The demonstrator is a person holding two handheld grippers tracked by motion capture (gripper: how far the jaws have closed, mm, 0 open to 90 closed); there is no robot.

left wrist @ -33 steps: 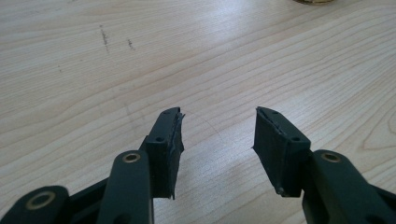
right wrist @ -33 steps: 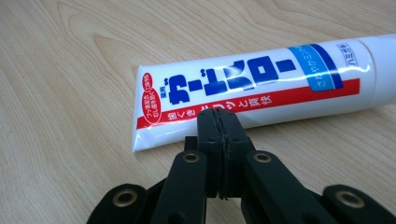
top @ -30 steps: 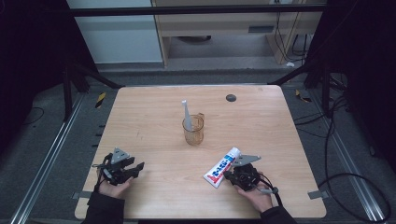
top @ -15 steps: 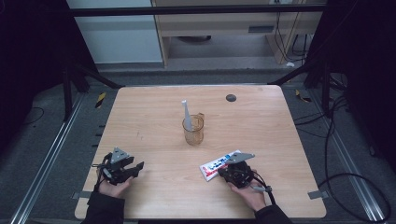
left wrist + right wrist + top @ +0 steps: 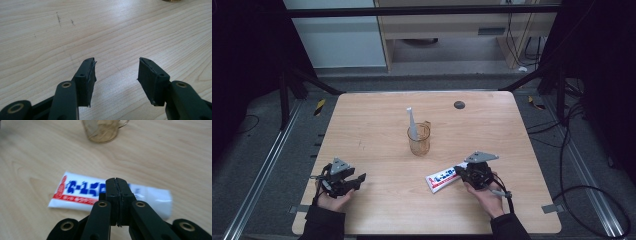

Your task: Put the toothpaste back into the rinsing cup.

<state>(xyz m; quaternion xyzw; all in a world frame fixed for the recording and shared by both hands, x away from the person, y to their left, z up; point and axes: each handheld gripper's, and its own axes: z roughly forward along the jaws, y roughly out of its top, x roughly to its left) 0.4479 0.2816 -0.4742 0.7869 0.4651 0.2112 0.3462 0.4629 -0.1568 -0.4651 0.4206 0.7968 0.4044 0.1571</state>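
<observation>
A white toothpaste tube (image 5: 441,179) with blue and red print lies flat on the wooden table (image 5: 372,125), just left of my right gripper (image 5: 460,173). In the right gripper view the right gripper (image 5: 116,180) is shut with its pads pressed together and nothing between them, hovering over the middle of the toothpaste tube (image 5: 80,191). My left gripper (image 5: 357,180) rests at the front left. The left gripper (image 5: 116,67) is open, its jaws have just been opening, and only bare wood lies between them.
An amber see-through cup (image 5: 418,140) stands at the table's middle with a white stick-like item (image 5: 411,120) leaning in it; the cup (image 5: 101,131) is beyond the tube. A small dark round disc (image 5: 459,104) sits at the back right.
The right gripper has shifted left and slightly up. The toothpaste tube has swung from a steep diagonal to a flatter lie and slid left. The left hand has stayed put.
</observation>
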